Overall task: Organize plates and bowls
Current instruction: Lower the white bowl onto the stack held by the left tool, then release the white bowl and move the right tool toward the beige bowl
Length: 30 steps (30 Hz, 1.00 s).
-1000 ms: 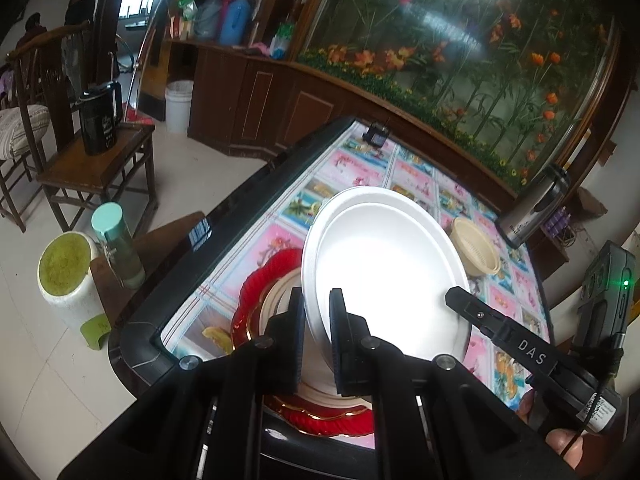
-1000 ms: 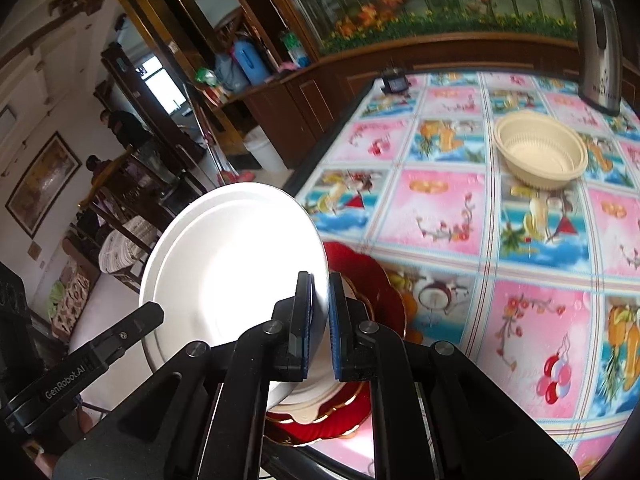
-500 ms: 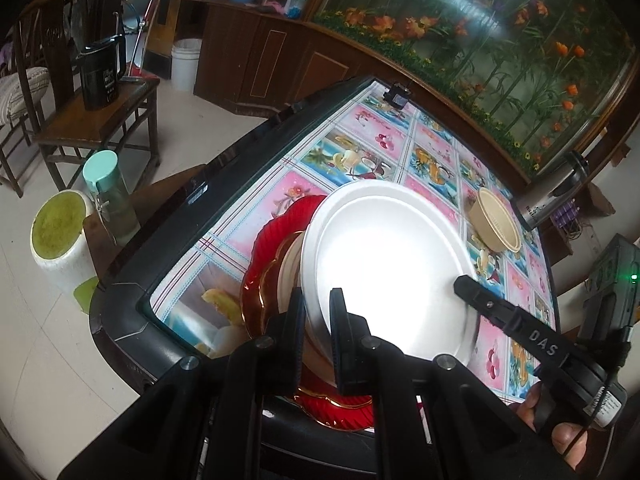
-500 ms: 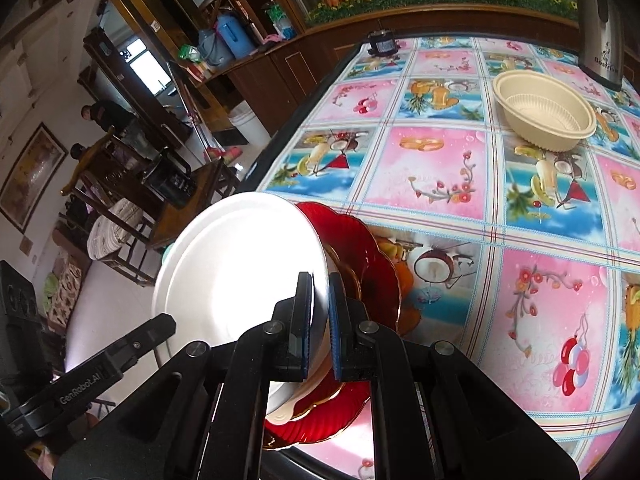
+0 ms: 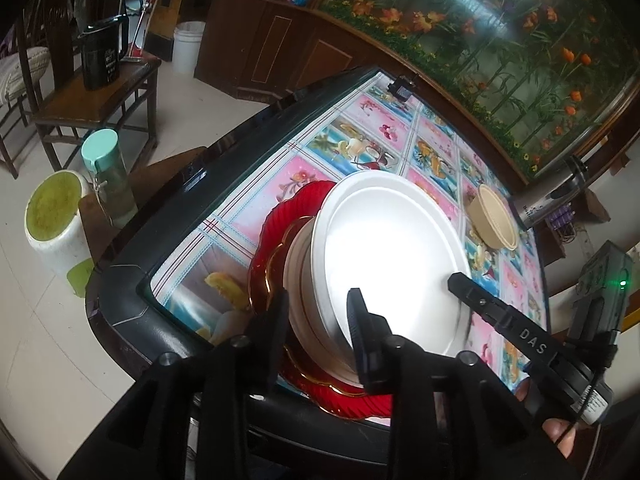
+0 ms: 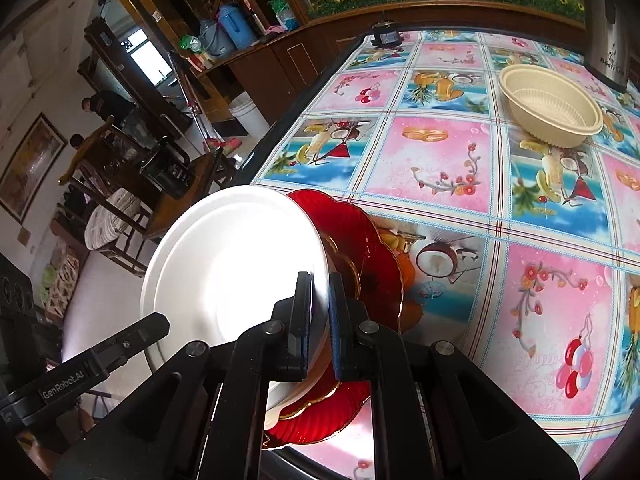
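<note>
A white plate (image 5: 392, 264) lies on a cream plate (image 5: 296, 256) that sits on a red glass plate (image 5: 296, 208) at the table's near corner. My left gripper (image 5: 318, 320) is open, its fingers spread either side of the stack's near rim. My right gripper (image 6: 320, 320) is shut on the white plate's (image 6: 232, 264) rim, over the red plate (image 6: 360, 240). A beige bowl (image 6: 552, 108) stands apart at the far side; it also shows in the left wrist view (image 5: 492, 220).
The table (image 6: 440, 184) has a fruit-print cloth and a dark raised edge (image 5: 240, 136). A steel thermos (image 5: 552, 200) stands by the bowl. Off the table's left are a wooden chair with a black kettle (image 5: 102, 56), a bottle (image 5: 108, 176) and a white stool (image 5: 56, 220).
The white plate came down onto the cream and red plates. My left gripper opened and let go of its rim. My right gripper kept its hold.
</note>
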Each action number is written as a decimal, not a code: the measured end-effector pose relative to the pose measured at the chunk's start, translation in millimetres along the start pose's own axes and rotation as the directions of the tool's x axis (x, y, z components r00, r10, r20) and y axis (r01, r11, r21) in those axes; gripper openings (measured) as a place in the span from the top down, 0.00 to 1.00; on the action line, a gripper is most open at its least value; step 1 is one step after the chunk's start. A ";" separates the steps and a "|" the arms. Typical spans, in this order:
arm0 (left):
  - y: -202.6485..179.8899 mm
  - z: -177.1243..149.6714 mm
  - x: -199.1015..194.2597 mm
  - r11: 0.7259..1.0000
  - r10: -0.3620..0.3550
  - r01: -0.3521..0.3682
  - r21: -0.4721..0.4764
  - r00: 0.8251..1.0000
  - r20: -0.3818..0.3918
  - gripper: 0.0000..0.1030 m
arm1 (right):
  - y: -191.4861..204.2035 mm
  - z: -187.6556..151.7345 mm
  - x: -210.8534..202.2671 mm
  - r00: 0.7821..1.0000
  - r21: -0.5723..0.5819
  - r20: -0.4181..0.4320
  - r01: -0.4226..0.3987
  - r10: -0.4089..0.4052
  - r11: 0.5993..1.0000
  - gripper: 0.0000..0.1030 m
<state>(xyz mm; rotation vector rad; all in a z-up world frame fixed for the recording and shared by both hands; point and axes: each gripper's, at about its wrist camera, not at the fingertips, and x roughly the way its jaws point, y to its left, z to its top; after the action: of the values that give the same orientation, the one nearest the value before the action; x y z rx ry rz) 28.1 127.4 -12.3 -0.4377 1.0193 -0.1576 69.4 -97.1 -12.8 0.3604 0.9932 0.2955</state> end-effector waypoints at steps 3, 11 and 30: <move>-0.6 1.3 -6.8 1.000 0.002 -0.002 0.001 1.000 0.017 0.59 | -2.1 0.9 -1.5 1.000 0.009 -0.001 -0.022 0.022 1.000 0.92; 9.1 1.1 -22.6 0.999 0.044 -0.044 0.001 0.997 0.060 0.55 | -15.2 7.3 -20.2 0.992 0.025 0.074 -0.105 0.103 0.994 0.85; -125.3 -30.9 -78.7 0.938 -0.108 0.003 0.347 0.952 0.286 0.25 | -141.2 25.6 -106.6 0.938 0.195 0.301 0.113 -0.169 0.974 0.79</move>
<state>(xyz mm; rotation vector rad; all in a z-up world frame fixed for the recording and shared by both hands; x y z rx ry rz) -29.9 31.3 89.0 -0.1633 0.6602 -0.3060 47.4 -271.3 20.6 0.4774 0.7246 0.0158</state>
